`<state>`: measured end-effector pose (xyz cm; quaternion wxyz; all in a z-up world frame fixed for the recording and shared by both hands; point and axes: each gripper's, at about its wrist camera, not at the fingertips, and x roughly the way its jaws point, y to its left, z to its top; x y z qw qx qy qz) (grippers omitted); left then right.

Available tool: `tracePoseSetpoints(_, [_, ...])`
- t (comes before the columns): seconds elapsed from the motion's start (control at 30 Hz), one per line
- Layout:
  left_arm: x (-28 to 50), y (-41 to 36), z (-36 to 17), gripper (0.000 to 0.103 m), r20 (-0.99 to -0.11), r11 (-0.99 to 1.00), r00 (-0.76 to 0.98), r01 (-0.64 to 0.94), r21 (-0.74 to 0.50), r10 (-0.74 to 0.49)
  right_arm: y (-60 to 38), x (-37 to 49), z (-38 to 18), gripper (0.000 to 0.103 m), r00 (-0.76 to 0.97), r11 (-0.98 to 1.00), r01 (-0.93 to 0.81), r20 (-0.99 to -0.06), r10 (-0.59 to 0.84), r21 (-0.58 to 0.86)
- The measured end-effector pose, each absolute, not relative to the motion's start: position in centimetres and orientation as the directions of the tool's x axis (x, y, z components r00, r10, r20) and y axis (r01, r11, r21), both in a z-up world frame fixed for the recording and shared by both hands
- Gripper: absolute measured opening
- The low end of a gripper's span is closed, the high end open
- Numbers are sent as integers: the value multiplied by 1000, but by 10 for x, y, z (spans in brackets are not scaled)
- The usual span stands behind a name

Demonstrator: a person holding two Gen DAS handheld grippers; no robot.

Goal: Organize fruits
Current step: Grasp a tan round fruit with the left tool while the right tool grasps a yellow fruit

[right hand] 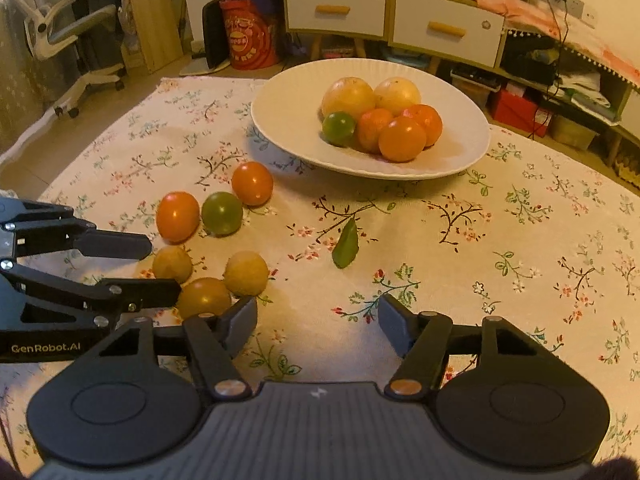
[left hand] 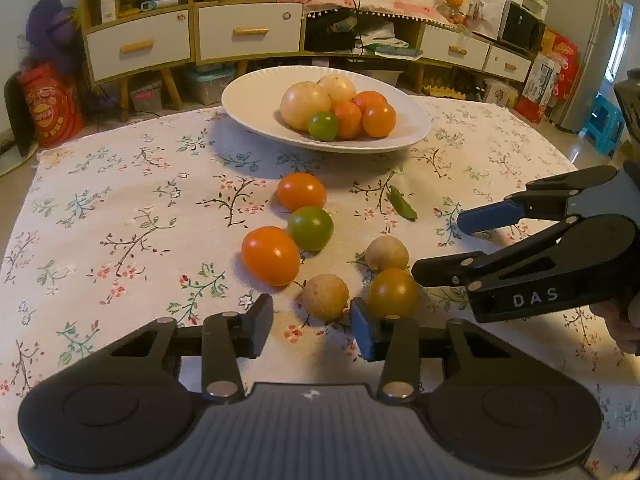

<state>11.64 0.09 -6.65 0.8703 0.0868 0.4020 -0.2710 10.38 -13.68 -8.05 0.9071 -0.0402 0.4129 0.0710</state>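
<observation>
- White plate (left hand: 248, 100) at the far side of the table on the floral tablecloth (left hand: 120, 208); it holds two pale yellow fruits (left hand: 305, 105), three orange fruits (left hand: 379, 120) and one green fruit (left hand: 323, 126), all bunched together
- Six loose fruits on the cloth, nearer than the plate: orange tomato (left hand: 301, 191) farthest back, green tomato (left hand: 310, 228) touching it, a second orange one (left hand: 270, 255) just beside the green
- Closer in: two tan round fruits (left hand: 325, 296) and one amber tomato (left hand: 393, 293) clustered; the amber one touches the rear tan fruit (left hand: 386, 253)
- Green leaf (left hand: 403, 208) lies alone on the cloth, right of the loose group, apart from it
- Left gripper (left hand: 312, 328): jaws wide apart, nothing between them; front tan fruit sits just ahead of the gap, amber tomato just beyond the blue-padded finger (left hand: 362, 328)
- Right gripper (right hand: 318, 320): jaws wide apart, holding nothing, bare cloth in the gap; its left finger (right hand: 240, 320) sits close by the amber tomato (right hand: 204, 298), contact cannot be told
- In the right wrist view the left gripper (right hand: 160, 268) comes in from the left edge, fingertips next to the tan fruit (right hand: 172, 264)
- Background: cabinet with white drawers (left hand: 140, 44), red bag (left hand: 50, 108) on the floor
</observation>
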Motion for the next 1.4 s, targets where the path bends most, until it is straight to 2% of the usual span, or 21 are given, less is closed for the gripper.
tracePoseSetpoints(0.17, [117, -1, -66, 12, -749, 840, 528, 538, -71, -401, -134, 106, -81, 63, 649, 984, -177, -754, 99, -24])
tracePoseSetpoints(0.33, [116, -4, -65, 5, -751, 837, 529, 545, -56, -395, -126, 107, -84, 63, 642, 978, -209, -758, 114, -30])
tracePoseSetpoints(0.6, [120, 1, -64, 5, -758, 854, 533, 517, -61, -377, -118, 110, -84, 61, 645, 972, -236, -751, 139, -23])
tracePoseSetpoints(0.93, [119, 8, -62, 5, -762, 865, 537, 499, -61, -363, -107, 112, -82, 51, 655, 962, -272, -738, 162, -30])
tracePoseSetpoints(1.17, [120, 9, -61, 5, -763, 870, 538, 489, -65, -359, -105, 111, -81, 37, 658, 957, -288, -733, 171, -34])
tracePoseSetpoints(1.4, [120, 10, -61, 4, -763, 871, 538, 488, -64, -358, -105, 110, -80, 28, 652, 953, -303, -734, 189, -24])
